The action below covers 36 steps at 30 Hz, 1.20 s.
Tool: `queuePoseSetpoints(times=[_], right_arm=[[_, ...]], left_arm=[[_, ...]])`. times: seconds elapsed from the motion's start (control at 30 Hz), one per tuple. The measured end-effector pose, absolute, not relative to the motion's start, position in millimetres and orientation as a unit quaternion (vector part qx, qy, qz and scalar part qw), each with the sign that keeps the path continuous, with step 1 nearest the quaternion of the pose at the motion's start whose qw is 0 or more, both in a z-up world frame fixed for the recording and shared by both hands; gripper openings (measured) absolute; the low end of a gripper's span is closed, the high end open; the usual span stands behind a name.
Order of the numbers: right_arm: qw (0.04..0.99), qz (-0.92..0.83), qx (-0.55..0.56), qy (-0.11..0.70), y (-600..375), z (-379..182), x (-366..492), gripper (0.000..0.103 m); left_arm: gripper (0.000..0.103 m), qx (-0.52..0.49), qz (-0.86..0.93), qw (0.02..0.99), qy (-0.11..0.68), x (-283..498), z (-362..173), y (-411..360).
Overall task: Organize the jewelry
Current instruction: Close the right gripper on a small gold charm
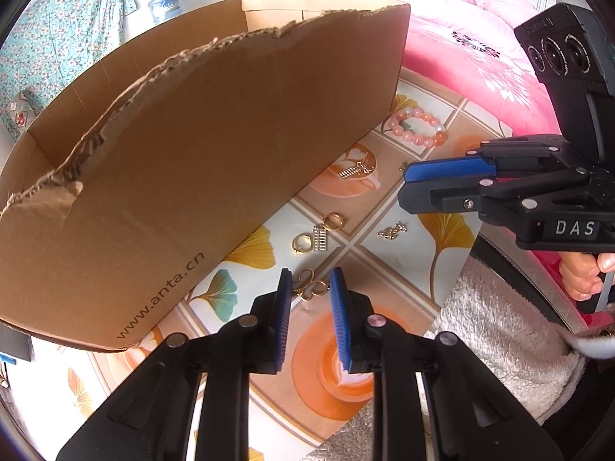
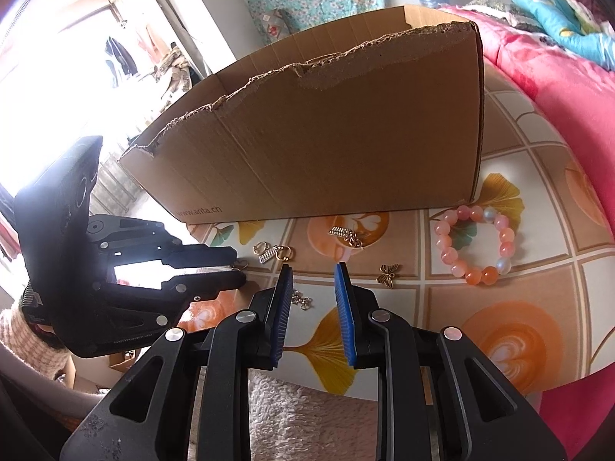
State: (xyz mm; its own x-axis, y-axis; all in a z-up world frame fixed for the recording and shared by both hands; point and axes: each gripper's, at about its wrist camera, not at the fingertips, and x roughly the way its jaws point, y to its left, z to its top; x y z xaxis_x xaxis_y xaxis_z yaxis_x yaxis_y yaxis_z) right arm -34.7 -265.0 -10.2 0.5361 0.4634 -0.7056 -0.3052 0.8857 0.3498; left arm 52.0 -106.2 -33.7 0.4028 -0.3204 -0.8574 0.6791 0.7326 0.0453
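A torn-topped cardboard box [image 1: 215, 146] stands on the table [image 1: 403, 269], which is covered with a cloth printed with leaves and coffee cups; the box's long side runs from near left to far right in the left wrist view, and the jewelry lies in a loose row along its foot. The left hand-held gripper [image 1: 309, 280] points steeply down at a small gold looped earring [image 1: 307, 288] that sits between its blue pads; the jaws stand narrowly apart and the pads do not visibly press on it. Just beyond lie two gold hoop earrings [image 1: 315, 232] with a small silver ladder-shaped charm between them, its long axis pointing away toward the box. To their right is a short gold chain [image 1: 392, 230], lying slantwise. Farther on, a gold bar pendant [image 1: 355, 171] rests on a printed cup, its bar slanted roughly along the box wall. A pink bead bracelet [image 2: 476, 246] lies flat near the box's far corner, and a bronze butterfly charm [image 2: 388, 274] sits between it and the chain. The right hand-held gripper [image 2: 312, 267] hovers over the table near the chain, its jaws a little apart and empty.
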Motion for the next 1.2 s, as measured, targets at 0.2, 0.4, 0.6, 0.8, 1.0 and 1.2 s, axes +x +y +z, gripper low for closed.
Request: queuePoseSetpoints(times=[0.2,0.4,0.6,0.8,1.0,1.2], right_arm=[[0.875,0.226,0.066,0.422,-259.3,-4.5,-40.3,0.023],[0.879,0.235,0.003,0.416,-238.6,-2.9,-51.9,0.023],[0.877,0.229,-0.043,0.419,-216.7,-11.1,-49.1,0.023],[0.875,0.22,-0.101,0.419,-193.9,-18.3,-46.5,0.014],[0.869,0.215,-0.121,0.428,-181.0,-16.8,-40.8,0.002],[0.863,0.228,-0.026,0.45,-199.3,-10.5,-25.5,0.0]], left_arm=[[0.02,0.195,-0.304,0.821,0.442,48.2,-28.3,-100.7],[0.02,0.163,-0.298,0.837,0.429,47.7,-19.5,-90.3],[0.02,0.136,-0.301,0.847,0.416,44.2,-13.9,-86.2],[0.02,0.132,-0.306,0.849,0.41,41.8,-11.8,-84.9],[0.02,0.129,-0.311,0.851,0.403,37.9,-9.5,-80.6],[0.02,0.124,-0.311,0.859,0.388,30.7,-0.6,-74.2]])
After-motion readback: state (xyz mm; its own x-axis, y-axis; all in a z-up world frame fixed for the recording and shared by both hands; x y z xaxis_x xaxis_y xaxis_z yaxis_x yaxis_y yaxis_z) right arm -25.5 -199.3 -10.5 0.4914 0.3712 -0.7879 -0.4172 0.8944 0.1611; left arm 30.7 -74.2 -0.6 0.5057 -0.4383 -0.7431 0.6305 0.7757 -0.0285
